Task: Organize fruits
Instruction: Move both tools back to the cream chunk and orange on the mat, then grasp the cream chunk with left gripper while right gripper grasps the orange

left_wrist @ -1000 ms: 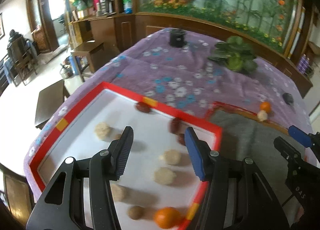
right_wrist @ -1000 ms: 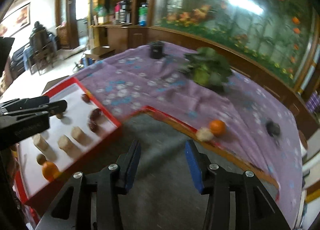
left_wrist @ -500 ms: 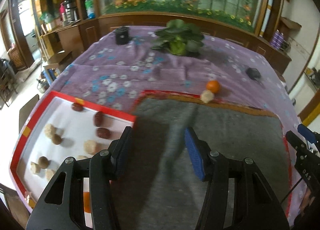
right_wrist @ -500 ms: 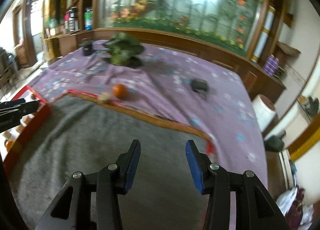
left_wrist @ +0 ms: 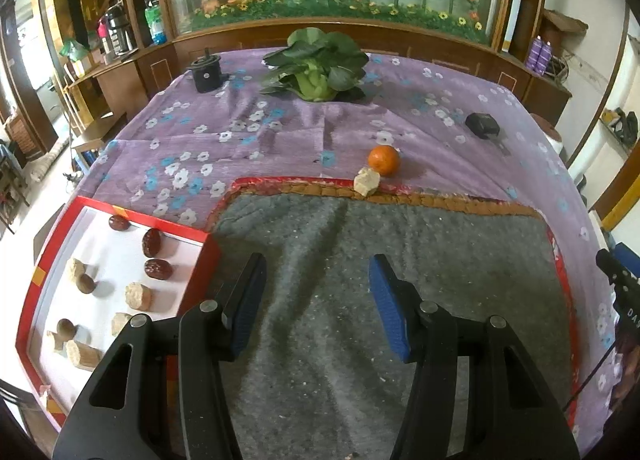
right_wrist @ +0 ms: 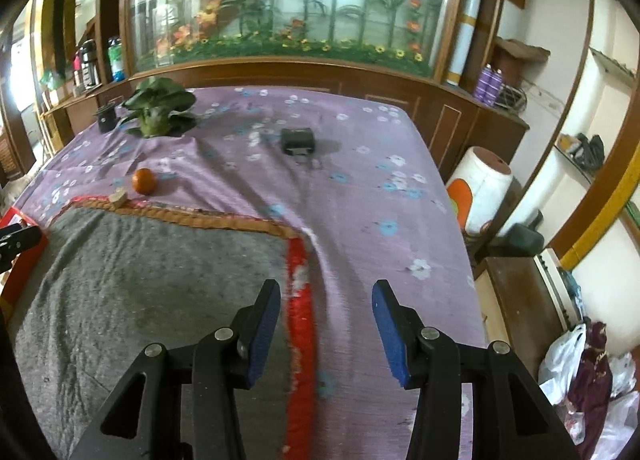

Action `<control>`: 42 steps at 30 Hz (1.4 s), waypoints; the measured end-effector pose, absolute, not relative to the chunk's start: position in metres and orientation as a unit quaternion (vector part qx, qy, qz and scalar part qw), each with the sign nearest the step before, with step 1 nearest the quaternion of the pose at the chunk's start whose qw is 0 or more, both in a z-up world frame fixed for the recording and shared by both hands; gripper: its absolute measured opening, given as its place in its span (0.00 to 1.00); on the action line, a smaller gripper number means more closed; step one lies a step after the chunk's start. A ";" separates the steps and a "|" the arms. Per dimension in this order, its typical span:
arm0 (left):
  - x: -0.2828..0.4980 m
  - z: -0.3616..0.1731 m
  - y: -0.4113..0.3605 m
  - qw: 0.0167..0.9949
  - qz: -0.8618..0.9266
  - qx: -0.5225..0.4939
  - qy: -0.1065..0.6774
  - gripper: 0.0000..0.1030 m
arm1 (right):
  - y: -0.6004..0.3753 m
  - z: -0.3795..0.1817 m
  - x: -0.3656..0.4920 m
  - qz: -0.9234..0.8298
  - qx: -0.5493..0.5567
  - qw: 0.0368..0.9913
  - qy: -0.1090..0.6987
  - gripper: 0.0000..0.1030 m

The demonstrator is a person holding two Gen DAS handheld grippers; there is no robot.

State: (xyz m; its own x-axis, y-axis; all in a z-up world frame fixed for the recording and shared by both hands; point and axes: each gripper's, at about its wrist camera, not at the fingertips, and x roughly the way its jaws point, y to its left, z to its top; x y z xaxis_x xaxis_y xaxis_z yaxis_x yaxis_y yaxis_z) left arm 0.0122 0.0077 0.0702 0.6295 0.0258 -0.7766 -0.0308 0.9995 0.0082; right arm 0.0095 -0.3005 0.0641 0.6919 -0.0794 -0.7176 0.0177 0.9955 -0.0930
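Orange [left_wrist: 383, 159] and pale chunk [left_wrist: 367, 182] sit outside the red tray [left_wrist: 208, 250], so they likely need sorting; both my hand-held grippers, left [left_wrist: 318, 302] and right [right_wrist: 325, 334], gape empty.

The left gripper [left_wrist: 316, 300] fills the bottom of its own view, pointing forward and downward, its blue-padded jaws standing apart with nothing between them. The right gripper [right_wrist: 324, 330] sits low in its own view in the same pose, jaws parted and empty. Its black tip also shows at the right edge of the left wrist view.
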 end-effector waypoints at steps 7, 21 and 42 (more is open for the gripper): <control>0.022 0.063 0.013 0.894 0.008 -0.021 0.447 0.52 | -0.302 0.057 0.017 -0.018 -0.037 0.914 0.404 0.45; 0.087 0.045 0.012 0.874 -0.040 -0.010 0.484 0.52 | -0.224 0.049 0.075 0.132 -0.033 0.890 0.434 0.46; 0.136 0.023 -0.015 0.867 -0.082 0.052 0.489 0.22 | -0.178 0.043 0.132 0.189 -0.058 0.875 0.442 0.46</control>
State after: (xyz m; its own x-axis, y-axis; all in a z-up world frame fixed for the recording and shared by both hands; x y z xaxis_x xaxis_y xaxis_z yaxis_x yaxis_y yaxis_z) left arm 0.1359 -0.0151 0.0227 0.5081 -0.0911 -0.8565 0.1938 0.9810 0.0106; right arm 0.1318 -0.1783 0.0426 0.5372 0.2791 -0.7959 -0.3814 0.9221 0.0659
